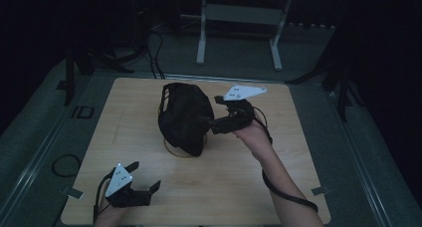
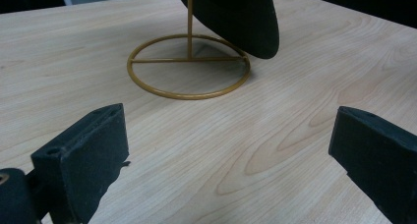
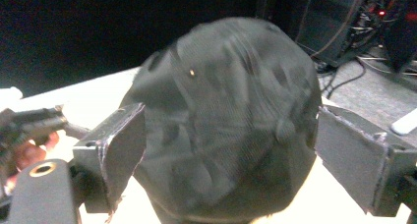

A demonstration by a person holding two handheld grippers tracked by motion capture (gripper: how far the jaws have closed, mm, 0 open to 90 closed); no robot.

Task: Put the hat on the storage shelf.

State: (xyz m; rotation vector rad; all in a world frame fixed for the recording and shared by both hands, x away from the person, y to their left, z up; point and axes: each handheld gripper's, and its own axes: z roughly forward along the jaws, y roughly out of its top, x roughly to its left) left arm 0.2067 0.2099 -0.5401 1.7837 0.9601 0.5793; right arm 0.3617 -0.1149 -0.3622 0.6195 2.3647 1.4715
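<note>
The black cap (image 1: 182, 116) sits on top of a thin gold stand (image 2: 189, 66) in the middle of the wooden table (image 1: 149, 187). The stand has a round ring at the bottom that lies flat on the table, and 1 straight rod goes up from it into the cap. In the high view the cap covers most of the stand, and a bit of the gold ring peeks out under it.

The right gripper (image 1: 208, 121) is up at the cap, on its right side, just beside it or touching it. In the right gripper view the cap looks big and round, and it sits between the 2 black jaws. The jaws are spread wide, 1 on each side of the cap. I cannot tell if they touch the cloth.

The left gripper (image 1: 147, 175) is low, near the front left corner of the table, well apart from the cap. Its 2 jaws are spread wide and hold nothing. In the left gripper view they point at the gold ring, with bare table between them.
</note>
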